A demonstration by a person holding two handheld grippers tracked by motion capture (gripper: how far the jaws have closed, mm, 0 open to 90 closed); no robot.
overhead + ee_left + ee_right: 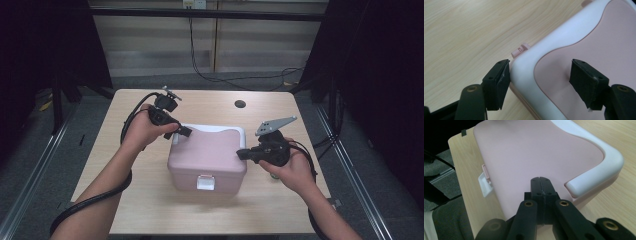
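1. The left tongs (184, 131) stand part open astride the white handle (529, 65) at the back corner of the pink box (207, 157). One pad (501, 80) touches the outer face of the handle's bend, while the other pad (586, 80) sits over the pink lid, apart from the handle. They straddle the handle without clamping it.
2. The right tongs (541, 195) are fully closed on nothing, their joined tips resting at the lid's near edge, just beside the other end of the handle (599, 175).
3. To do the step well, as I judge it, the left tongs should close squarely across the handle bar rather than on its rounded corner, where the pads could slide off. The inner pad needs to come in against the handle's inner edge.
4. The right tongs look placed to steady the box. Pressing lightly down should keep it from skidding on the surface (145, 200) while the left tongs pull.
5. The box lies between the two tongs, mid-surface. It is a rounded pale pink case with a smooth matte lid. The glossy white handle lies folded flat into a wavy recess. A white latch (205, 182) sits on the front face, and a small pink hinge tab (520, 49) juts out beyond the left tongs.
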